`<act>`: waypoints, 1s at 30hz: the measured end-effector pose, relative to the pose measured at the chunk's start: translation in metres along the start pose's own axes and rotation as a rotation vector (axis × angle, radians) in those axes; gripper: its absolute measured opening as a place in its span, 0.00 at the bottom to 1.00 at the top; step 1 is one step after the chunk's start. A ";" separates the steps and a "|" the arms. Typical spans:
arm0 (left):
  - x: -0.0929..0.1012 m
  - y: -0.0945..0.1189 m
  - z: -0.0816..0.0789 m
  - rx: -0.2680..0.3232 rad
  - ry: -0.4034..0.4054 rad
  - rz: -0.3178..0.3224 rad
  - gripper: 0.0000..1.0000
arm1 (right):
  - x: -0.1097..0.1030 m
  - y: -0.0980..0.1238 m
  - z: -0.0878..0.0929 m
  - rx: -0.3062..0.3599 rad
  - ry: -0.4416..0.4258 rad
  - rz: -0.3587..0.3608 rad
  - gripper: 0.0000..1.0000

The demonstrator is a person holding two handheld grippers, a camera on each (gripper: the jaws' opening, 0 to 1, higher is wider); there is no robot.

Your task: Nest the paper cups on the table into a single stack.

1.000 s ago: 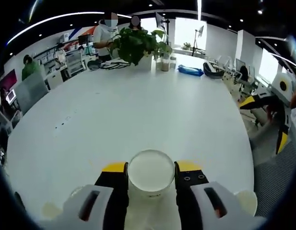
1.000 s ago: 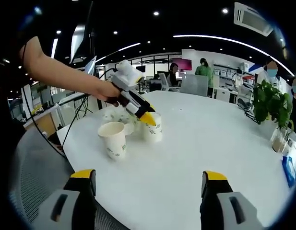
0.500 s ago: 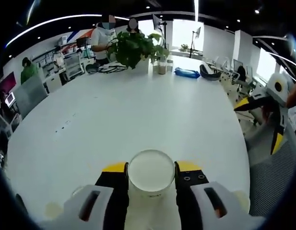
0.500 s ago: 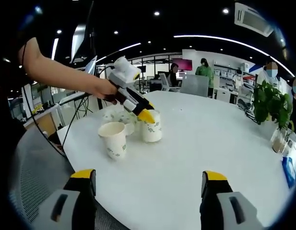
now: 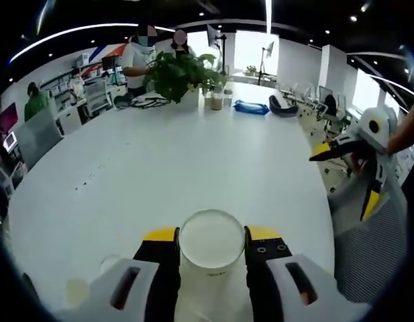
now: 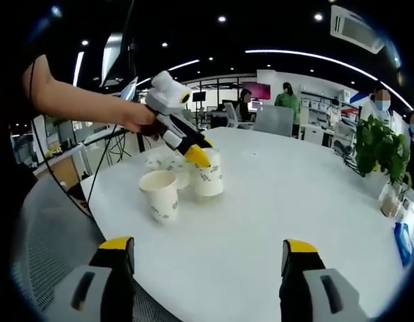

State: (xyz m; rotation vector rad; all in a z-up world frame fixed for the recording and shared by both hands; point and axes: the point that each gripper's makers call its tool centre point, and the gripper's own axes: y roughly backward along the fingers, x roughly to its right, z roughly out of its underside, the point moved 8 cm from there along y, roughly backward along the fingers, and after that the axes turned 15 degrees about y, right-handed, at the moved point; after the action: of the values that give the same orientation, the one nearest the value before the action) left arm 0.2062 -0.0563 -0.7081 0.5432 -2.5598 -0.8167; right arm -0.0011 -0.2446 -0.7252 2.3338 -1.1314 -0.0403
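Paper cup (image 5: pixel 211 243) clamped in left tongs (image 5: pixel 211 249).

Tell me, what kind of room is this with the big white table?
Probably an open office. Beyond the white table stand desks with office chairs and screens, and a potted plant sits at the table's far end.

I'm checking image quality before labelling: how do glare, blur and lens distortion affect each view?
Left gripper view: bright windows wash out the far end, the table edge bows strongly, and the paper cup in the left hand-held gripper looks soft and pale. Right gripper view: ceiling lights curve into arcs, yet the standing cups stay fairly sharp.
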 end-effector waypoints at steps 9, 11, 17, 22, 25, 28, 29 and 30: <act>0.015 0.020 -0.014 0.040 -0.017 0.014 0.36 | -0.002 0.000 -0.003 -0.006 0.028 -0.016 0.92; 0.020 0.026 -0.018 0.052 -0.023 0.018 0.36 | -0.003 0.000 -0.004 -0.004 0.032 -0.019 0.92; 0.031 0.043 -0.026 0.086 -0.034 0.024 0.36 | 0.001 0.004 -0.016 0.025 0.021 -0.014 0.92; 0.038 0.053 -0.027 0.096 -0.037 0.030 0.36 | 0.003 0.002 -0.032 0.060 0.026 -0.021 0.91; 0.044 0.061 -0.027 0.106 -0.038 0.035 0.36 | 0.002 0.000 -0.040 0.076 0.028 -0.034 0.91; 0.048 0.069 -0.027 0.117 -0.041 0.040 0.36 | 0.000 -0.002 -0.047 0.093 0.019 -0.046 0.91; 0.047 0.068 -0.027 0.123 -0.039 0.041 0.36 | 0.000 -0.002 -0.050 0.097 0.019 -0.051 0.90; 0.047 0.069 -0.027 0.125 -0.038 0.042 0.36 | -0.001 -0.003 -0.052 0.101 0.019 -0.056 0.90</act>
State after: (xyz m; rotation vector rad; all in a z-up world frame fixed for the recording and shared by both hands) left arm 0.1628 -0.0387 -0.6341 0.5141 -2.6613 -0.6626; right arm 0.0136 -0.2188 -0.6825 2.4493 -1.0822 0.0197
